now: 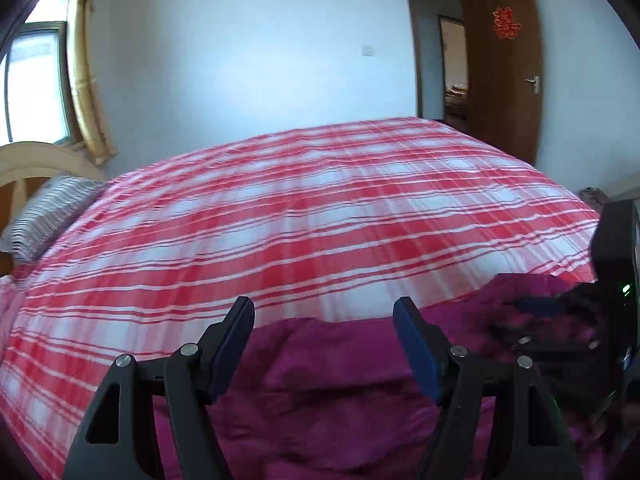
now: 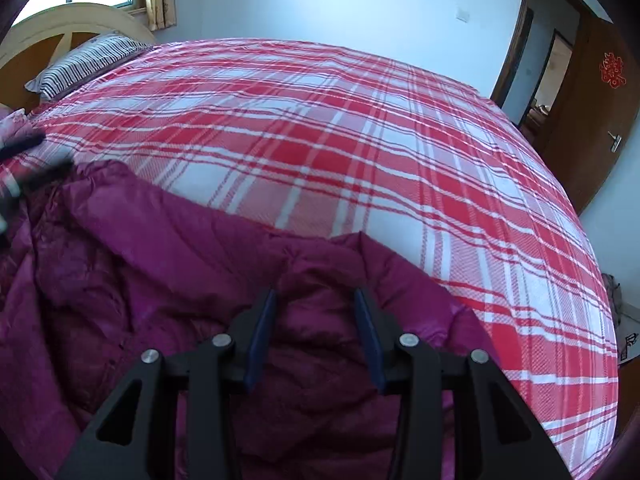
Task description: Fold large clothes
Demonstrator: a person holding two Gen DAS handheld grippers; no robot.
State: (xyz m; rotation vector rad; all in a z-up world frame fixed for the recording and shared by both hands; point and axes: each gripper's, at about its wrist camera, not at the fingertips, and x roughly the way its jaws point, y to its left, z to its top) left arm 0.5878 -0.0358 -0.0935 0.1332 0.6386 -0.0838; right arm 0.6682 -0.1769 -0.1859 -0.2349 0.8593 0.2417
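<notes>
A large magenta padded jacket [image 1: 328,392] lies crumpled at the near edge of a bed with a red and white plaid sheet [image 1: 280,220]. My left gripper [image 1: 324,308] is open and empty, just above the jacket's far edge. In the right wrist view the jacket [image 2: 160,280] fills the lower left. My right gripper [image 2: 316,300] is open over a puffy part of the jacket, its jaws either side of a fold without closing on it. The right gripper's body shows at the right edge of the left wrist view [image 1: 612,288].
A striped pillow [image 2: 88,60] lies at the head of the bed by a curved wooden headboard [image 2: 60,28]. A window with yellow curtains [image 1: 84,72] is behind it. An open brown door [image 1: 504,64] stands past the bed's far corner. The plaid sheet [image 2: 360,140] stretches beyond the jacket.
</notes>
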